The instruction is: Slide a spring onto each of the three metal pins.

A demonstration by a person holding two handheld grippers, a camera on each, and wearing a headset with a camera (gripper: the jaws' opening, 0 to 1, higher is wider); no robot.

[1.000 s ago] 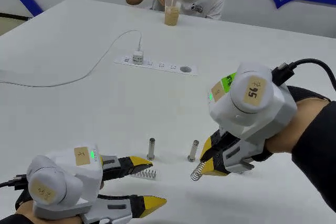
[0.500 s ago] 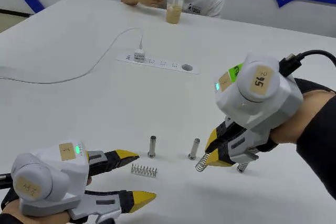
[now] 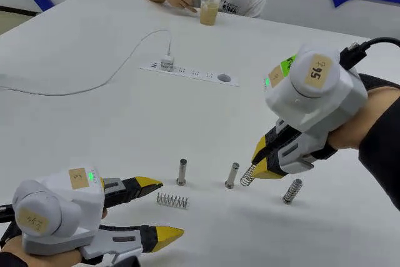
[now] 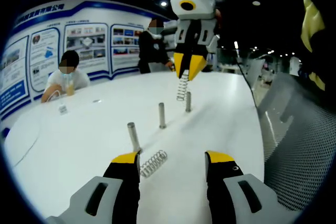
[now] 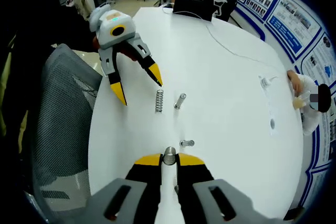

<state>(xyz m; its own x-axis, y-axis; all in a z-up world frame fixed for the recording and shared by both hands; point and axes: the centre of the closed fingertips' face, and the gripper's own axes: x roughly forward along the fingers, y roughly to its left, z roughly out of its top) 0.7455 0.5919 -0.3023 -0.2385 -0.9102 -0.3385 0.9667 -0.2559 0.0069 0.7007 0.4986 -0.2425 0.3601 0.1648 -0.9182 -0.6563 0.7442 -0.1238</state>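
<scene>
- The left tool [image 3: 170, 208] is held low at 7 o'clock over the white surface [image 3: 94, 123], jaws apart and gripping nothing.
- A loose spring [image 3: 172, 201] is seen lying flat just ahead of it.
- A bare pin [image 3: 182, 172] stands at 12 o'clock of that spring, and a second pin [image 3: 232, 175] at 3 o'clock of the first.
- The right tool [image 3: 258, 171] is clamped on a second spring [image 3: 248, 175], beside the second pin.
- A sprung pin [image 3: 292, 191] stands at 4 o'clock.
</scene>
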